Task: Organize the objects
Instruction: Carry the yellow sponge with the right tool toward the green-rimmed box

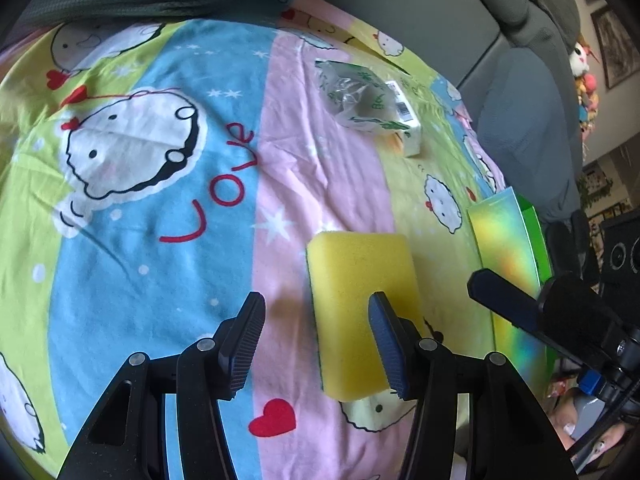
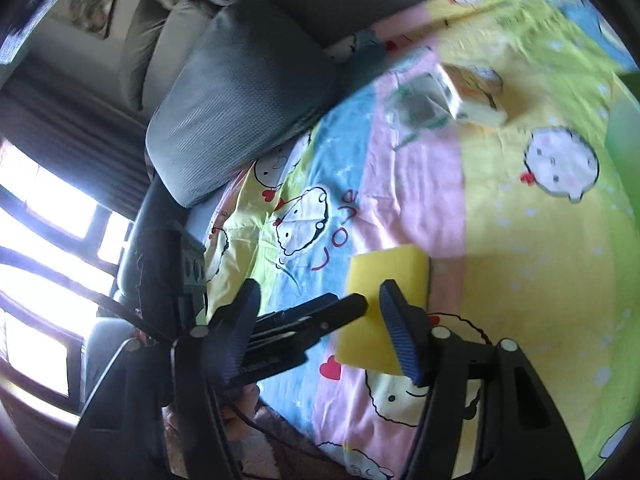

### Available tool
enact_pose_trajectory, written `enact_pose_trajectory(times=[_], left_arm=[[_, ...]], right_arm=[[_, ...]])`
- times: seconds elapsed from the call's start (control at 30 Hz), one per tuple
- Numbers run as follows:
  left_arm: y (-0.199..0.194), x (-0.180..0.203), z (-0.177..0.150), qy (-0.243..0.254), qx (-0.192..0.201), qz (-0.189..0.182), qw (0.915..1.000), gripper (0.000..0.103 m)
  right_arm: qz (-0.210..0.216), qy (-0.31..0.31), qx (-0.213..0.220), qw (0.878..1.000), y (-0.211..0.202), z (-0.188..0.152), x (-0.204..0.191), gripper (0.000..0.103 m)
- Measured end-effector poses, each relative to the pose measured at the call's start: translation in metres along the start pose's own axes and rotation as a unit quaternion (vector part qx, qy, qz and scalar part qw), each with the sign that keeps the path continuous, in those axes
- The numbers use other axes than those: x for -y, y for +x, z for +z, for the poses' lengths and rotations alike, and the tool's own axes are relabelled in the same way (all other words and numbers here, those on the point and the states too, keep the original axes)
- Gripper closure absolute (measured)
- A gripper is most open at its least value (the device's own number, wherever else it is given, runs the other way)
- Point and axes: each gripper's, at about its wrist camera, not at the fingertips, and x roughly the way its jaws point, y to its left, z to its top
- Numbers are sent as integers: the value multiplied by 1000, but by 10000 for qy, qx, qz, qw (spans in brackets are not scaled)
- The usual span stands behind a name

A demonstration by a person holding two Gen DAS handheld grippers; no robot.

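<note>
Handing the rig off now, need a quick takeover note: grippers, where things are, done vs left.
Left hand-held gripper: open, empty, low over the bedsheet just left of the yellow sponge.
Right hand-held gripper: open, empty, beside the sponge's other side.
Plastic-wrapped packet lies on a small box farther back; green bag stands at the right edge.
Done: nothing visibly sorted. Left: pick up sponge, packet and box, likely into the bag.
</note>
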Motion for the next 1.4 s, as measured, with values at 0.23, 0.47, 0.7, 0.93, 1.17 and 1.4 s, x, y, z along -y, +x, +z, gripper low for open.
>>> enact_pose_trajectory(times=[0.23, 0.47, 0.7, 0.93, 1.17, 1.4], left_arm=[[3, 3, -2, 30, -90, -14, 10000, 48], [3, 2, -2, 33, -113, 9, 9999, 48], [3, 6, -4, 73, -49, 75, 9999, 48], [-1, 8, -2, 13, 239, 35, 9997, 48], [-3, 15, -2, 96, 281, -445, 9986, 48], [1, 36, -7, 508, 64, -683, 9964, 48]], right_arm=[[-767, 158, -13, 9969, 15, 2, 12, 31], [-955, 468, -114, 9943, 22, 2, 34, 30], [-704, 509, -132, 9961, 17, 1, 34, 30], [248, -116, -50, 9996, 6, -3, -11, 30], [257, -294, 8, 9992, 5, -6, -22, 31], [-1781, -370, 136, 9832, 16, -2, -6, 26]])
